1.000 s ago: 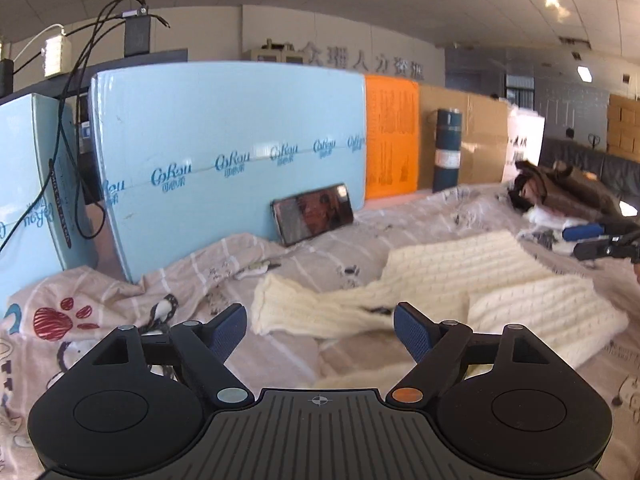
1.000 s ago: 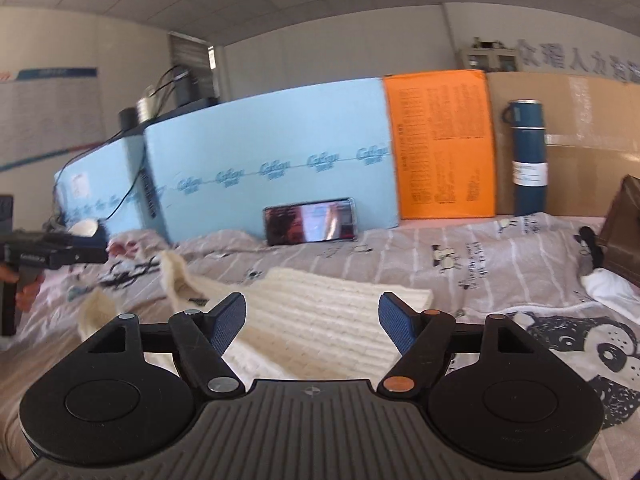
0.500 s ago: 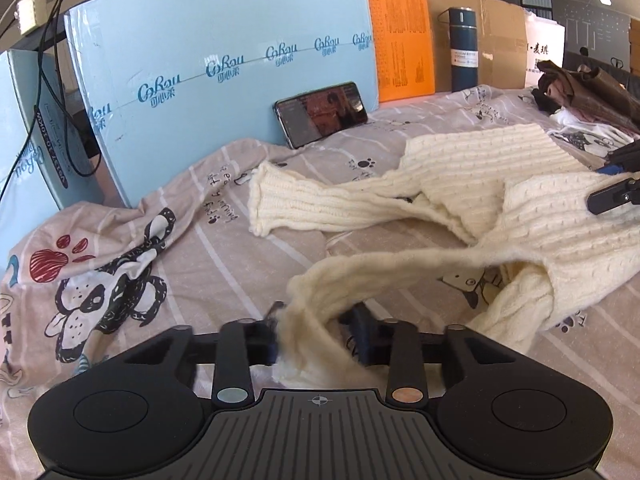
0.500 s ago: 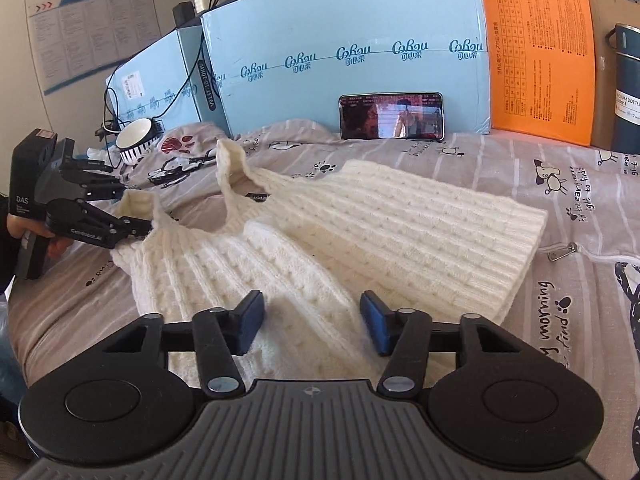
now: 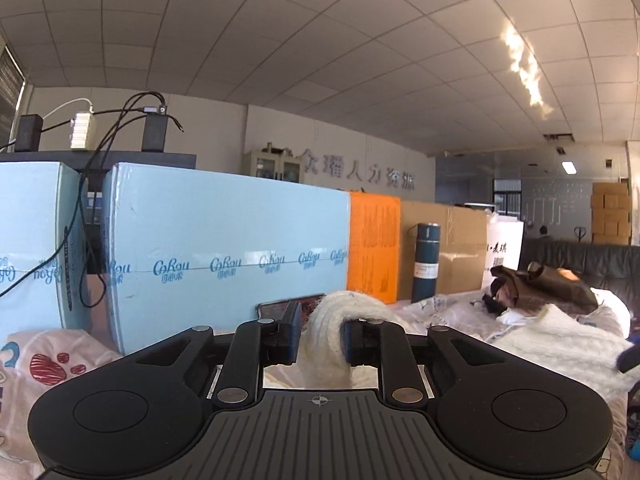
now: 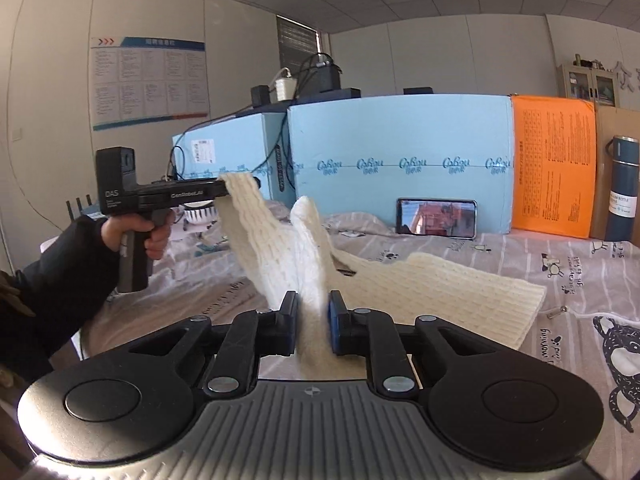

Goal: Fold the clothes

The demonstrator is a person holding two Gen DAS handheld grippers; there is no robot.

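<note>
Both jaws clamped on cream sweater (image 6: 440, 280); knit bunched between, lifted off bedsheet (image 6: 580, 264).

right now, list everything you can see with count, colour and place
sweater: 1, cream, part on bed, part lifted
bedsheet: 1, grey cartoon print, under sweater
foam boards: 2, light blue, behind bed
phone: 1, black, leaning on foam board
orange sheet: 1, right of foam boards
flask: 1, dark blue, far right
brown garment: 1, right end of bed
left gripper: black, shut on sweater
right gripper: black, shut on sweater
hand: 1, holding left gripper
</note>
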